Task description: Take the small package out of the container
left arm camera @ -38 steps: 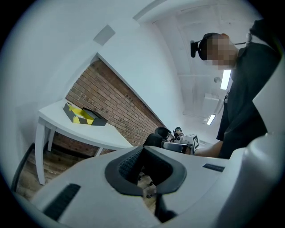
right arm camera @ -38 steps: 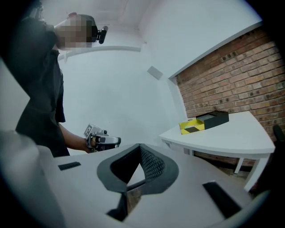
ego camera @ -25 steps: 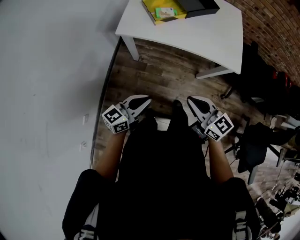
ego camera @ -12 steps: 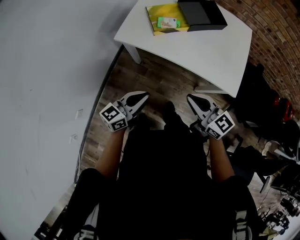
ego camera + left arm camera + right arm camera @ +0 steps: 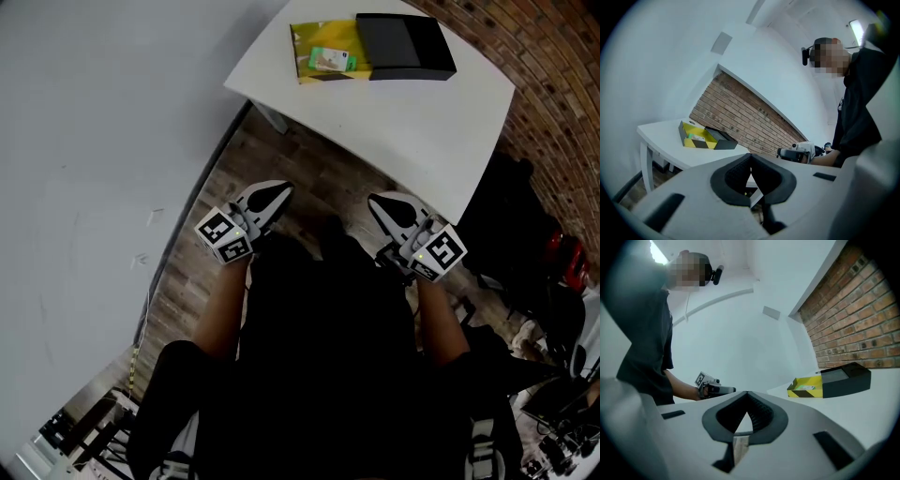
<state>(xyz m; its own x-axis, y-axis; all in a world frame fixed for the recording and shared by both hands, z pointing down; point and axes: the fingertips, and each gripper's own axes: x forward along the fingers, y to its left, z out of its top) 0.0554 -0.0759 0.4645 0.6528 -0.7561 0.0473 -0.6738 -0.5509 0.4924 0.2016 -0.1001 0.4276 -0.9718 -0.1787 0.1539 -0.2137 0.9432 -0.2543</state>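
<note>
On the far corner of the white table (image 5: 412,112), inside the open yellow box (image 5: 314,39) with a black lid (image 5: 405,45) right against it — the small green package (image 5: 332,60), well apart from both grippers. Left gripper (image 5: 270,195) and right gripper (image 5: 392,208) over the wooden floor (image 5: 309,164), each pinched together on nothing. Best to close in first, spread one pair, drop in from above and nip the package by its edges — bracing the box if it slides. White wall (image 5: 94,141) on the left, brick wall (image 5: 553,84) on the right
</note>
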